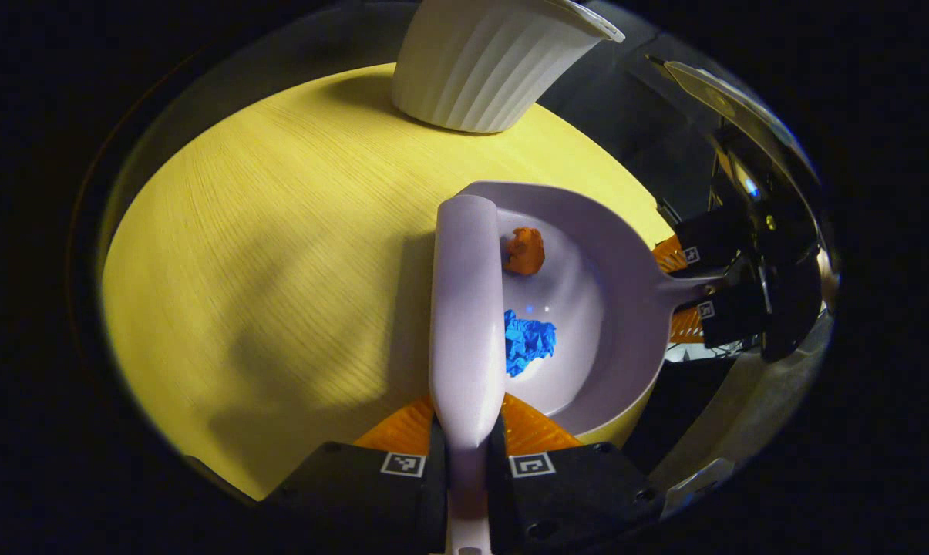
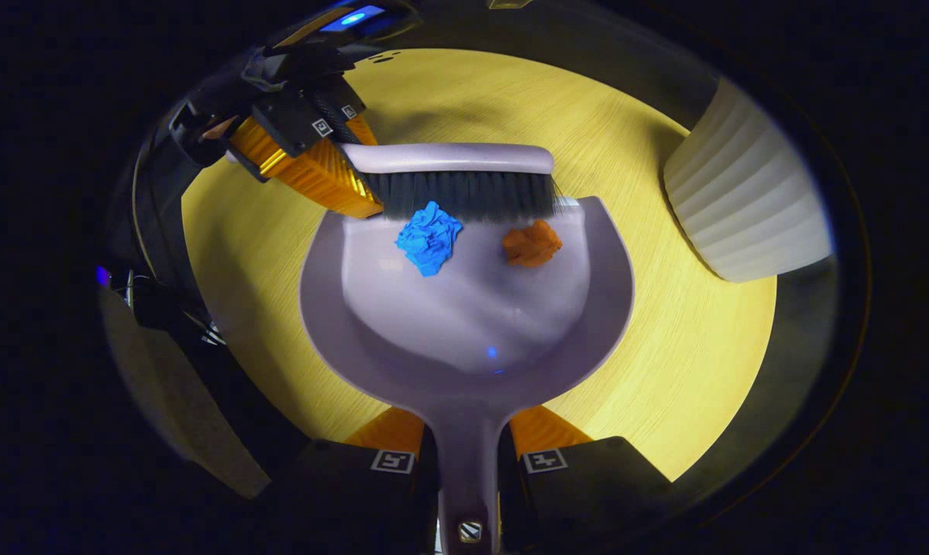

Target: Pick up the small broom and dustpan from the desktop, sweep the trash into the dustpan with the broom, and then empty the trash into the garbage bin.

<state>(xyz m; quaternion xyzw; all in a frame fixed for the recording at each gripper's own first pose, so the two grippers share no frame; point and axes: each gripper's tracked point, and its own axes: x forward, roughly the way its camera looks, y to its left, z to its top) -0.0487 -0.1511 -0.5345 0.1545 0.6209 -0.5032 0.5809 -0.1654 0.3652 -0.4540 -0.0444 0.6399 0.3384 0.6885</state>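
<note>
On yellow bench (image 2: 664, 370), far edge: white ribbed bin (image 2: 745, 204). Dustpan (image 2: 464, 316) flat on bench, handle clamped in right gripper (image 2: 468, 462). Broom (image 2: 452, 173) at pan mouth, handle clamped in left gripper (image 1: 468, 462). Blue wad (image 2: 429, 237), orange wad (image 2: 532, 243) inside pan: sweeping looks done. Next: lift pan level, carry to bin, tip.
</note>
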